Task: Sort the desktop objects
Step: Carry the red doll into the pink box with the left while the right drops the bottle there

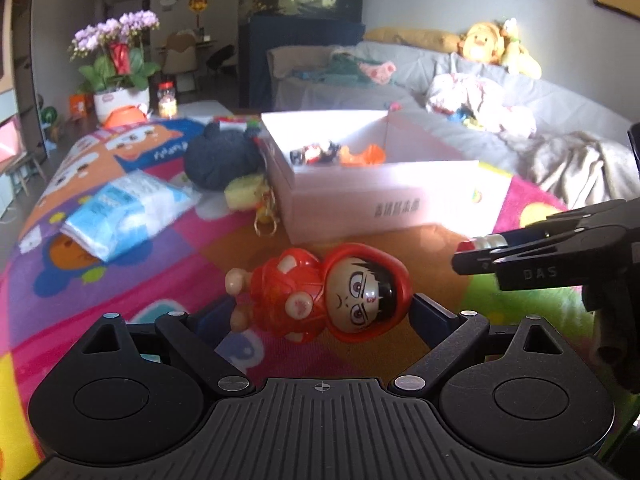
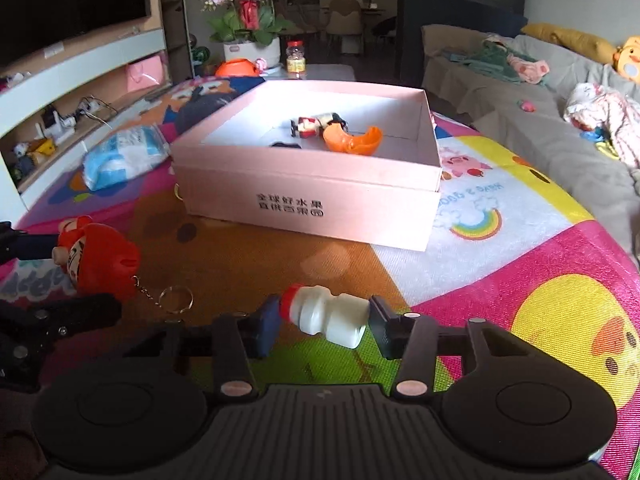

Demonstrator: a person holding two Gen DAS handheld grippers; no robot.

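A: Left hand-held gripper (image 1: 320, 312)?
B: Closed on red-hooded doll (image 1: 320, 296), lying sideways, above the tabletop (image 1: 168, 256).
A: Right hand-held gripper (image 2: 324, 320)?
B: Clamps white bottle (image 2: 328, 314) end to end. Pink box (image 2: 308, 208) ahead, toys inside.

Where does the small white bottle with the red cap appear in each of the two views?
Left wrist view: white bottle at right edge, held in the right claw.
Right wrist view: white bottle bottom centre, between the claw's fingers.
Shared landmark: pink box.
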